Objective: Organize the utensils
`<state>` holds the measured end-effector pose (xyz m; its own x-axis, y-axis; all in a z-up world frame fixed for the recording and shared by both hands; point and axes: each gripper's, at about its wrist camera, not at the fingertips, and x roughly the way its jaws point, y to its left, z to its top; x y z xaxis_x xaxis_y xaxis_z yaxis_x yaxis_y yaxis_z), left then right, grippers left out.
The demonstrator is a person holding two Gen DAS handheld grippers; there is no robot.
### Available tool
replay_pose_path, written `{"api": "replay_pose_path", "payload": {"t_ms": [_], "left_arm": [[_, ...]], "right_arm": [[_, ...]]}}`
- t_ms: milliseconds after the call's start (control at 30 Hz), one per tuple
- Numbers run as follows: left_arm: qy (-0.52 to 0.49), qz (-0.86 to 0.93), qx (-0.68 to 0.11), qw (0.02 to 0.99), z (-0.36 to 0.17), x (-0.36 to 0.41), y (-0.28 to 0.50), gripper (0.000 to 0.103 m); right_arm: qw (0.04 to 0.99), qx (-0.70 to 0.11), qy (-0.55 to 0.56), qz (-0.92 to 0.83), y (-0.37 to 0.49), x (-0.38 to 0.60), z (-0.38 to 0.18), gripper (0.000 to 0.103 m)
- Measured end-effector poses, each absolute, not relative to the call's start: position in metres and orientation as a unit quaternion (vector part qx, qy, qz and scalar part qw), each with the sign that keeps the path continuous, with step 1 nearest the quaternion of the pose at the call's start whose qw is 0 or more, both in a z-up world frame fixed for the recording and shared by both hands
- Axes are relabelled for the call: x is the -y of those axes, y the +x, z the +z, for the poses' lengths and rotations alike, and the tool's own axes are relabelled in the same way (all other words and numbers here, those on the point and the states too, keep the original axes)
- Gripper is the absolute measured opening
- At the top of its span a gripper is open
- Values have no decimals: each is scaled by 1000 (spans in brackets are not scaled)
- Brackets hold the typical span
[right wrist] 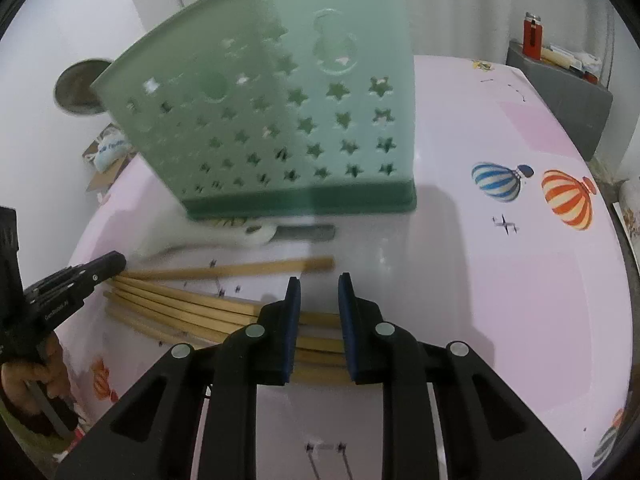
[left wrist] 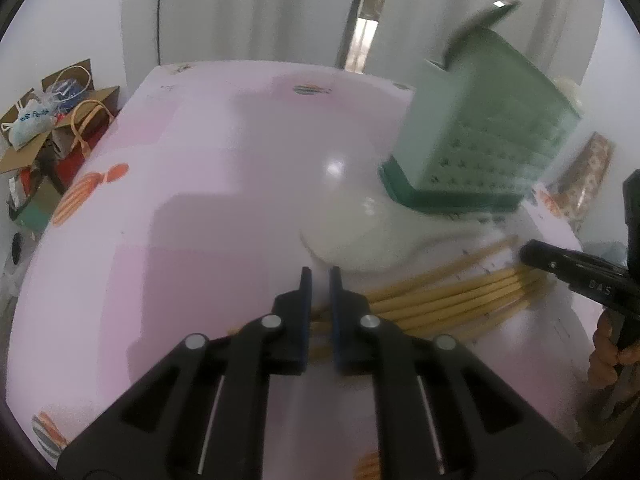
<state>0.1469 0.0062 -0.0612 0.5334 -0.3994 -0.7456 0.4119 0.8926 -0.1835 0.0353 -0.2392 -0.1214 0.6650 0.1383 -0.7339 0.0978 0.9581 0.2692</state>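
Several wooden chopsticks [left wrist: 440,292] [right wrist: 180,300] lie in a loose bundle on the pink tablecloth [left wrist: 200,160], one chopstick [right wrist: 240,268] slightly apart. My left gripper [left wrist: 321,272] [right wrist: 116,260] sits over their left ends, jaws almost together, the sticks running crosswise beneath. My right gripper [right wrist: 319,280] [left wrist: 532,252] is over the opposite ends with a narrow gap between its fingers; the sticks cross under that gap and the pads do not press on them. A green star-punched utensil holder [left wrist: 480,120] [right wrist: 280,120] stands just beyond. A white spoon [left wrist: 352,232] [right wrist: 256,236] lies at its base.
A grey flat piece [right wrist: 308,232] lies by the spoon. Cardboard boxes and bags [left wrist: 48,128] are off the table's left edge. A grey box with a red item [right wrist: 560,92] stands at the far right. A hand [right wrist: 24,384] holds the left gripper's handle.
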Motion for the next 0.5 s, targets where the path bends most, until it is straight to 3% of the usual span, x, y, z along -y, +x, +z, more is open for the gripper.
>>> {"api": "replay_pose_path", "payload": {"t_ms": [367, 433, 500], "left_arm": [[-11, -254, -429, 867, -57, -13, 136, 8], [-10, -259, -414, 873, -49, -12, 138, 19], [9, -260, -389, 884, -39, -5, 140, 50]], "right_arm": [[896, -416, 153, 31, 16, 232, -118, 20], [898, -410, 158, 33, 14, 233, -113, 21], [900, -403, 161, 33, 12, 233, -109, 27]]}}
